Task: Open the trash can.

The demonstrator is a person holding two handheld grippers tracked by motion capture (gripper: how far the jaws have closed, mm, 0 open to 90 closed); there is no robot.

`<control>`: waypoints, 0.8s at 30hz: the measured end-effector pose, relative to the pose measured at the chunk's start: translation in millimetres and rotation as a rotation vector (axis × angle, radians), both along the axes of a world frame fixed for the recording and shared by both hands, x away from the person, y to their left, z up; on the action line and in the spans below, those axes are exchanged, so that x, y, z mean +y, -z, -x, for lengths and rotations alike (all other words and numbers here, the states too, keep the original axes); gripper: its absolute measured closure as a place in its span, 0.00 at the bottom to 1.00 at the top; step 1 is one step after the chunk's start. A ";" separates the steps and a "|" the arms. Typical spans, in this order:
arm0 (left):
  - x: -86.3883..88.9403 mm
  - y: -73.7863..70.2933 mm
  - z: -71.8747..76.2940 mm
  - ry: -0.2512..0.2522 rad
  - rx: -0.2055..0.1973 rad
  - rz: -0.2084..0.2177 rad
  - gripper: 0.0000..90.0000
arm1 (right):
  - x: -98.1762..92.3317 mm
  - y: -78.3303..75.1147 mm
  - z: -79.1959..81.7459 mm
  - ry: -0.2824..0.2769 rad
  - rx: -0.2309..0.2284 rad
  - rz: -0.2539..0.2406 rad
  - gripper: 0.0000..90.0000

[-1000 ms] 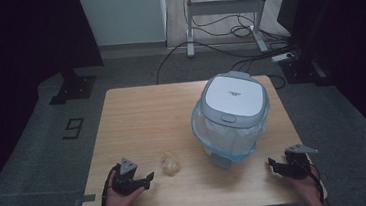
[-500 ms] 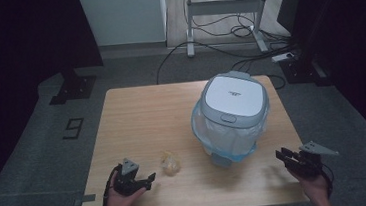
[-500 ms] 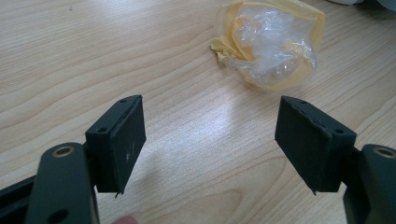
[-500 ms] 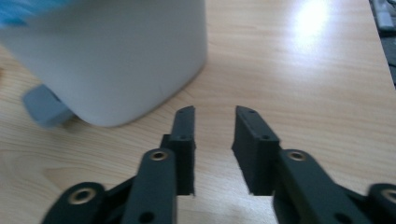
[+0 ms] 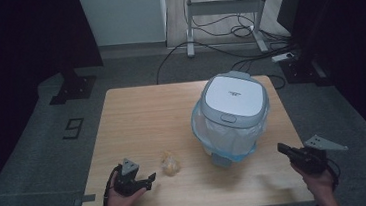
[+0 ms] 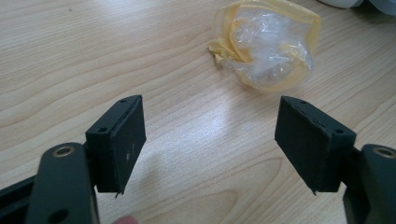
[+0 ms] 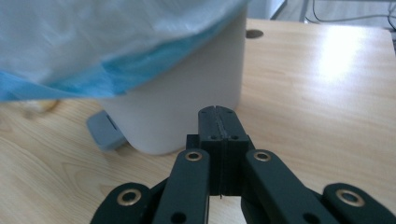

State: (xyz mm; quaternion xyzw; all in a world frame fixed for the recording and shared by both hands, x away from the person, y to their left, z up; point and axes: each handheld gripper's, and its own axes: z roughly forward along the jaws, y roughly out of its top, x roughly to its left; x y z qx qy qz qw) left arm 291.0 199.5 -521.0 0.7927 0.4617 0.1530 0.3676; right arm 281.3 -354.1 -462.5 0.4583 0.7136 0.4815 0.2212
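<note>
- Left gripper [image 6: 210,140]: jaws are held wide apart, nothing between them, low over the table [image 5: 141,111].
- Crumpled wrapper [image 6: 266,44], clear plastic with a yellow edge, is seen lying just beyond the fingertips, nearer the right-hand finger [image 6: 310,140]; its long axis runs roughly across the gap, and no clear heading can be told.
- Right gripper [image 7: 218,116]: jaws have just been closing and are pressed together on nothing, aimed at the base of the bin [image 7: 187,107], with its pedal [image 7: 105,130] just left of the tips.

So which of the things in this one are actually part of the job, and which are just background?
Part of the job:
- crumpled plastic wrapper, lying ahead of the open left gripper
- lidded waste bin with its blue liner
- right gripper, jaws just closed on nothing, facing the bin

Just lying about:
- desk frame behind the table
- floor cables
- power strip
</note>
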 end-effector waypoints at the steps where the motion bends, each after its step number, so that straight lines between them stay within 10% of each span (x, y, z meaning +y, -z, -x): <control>1: -0.4 0.1 0.0 0.001 0.000 -0.001 0.27 | 0.6 -3.1 0.1 -0.006 -0.006 -0.001 0.99; 24: -2.2 0.2 0.7 0.028 0.009 0.013 0.27 | 37.0 -92.1 -6.3 -0.177 -0.122 -0.085 1.00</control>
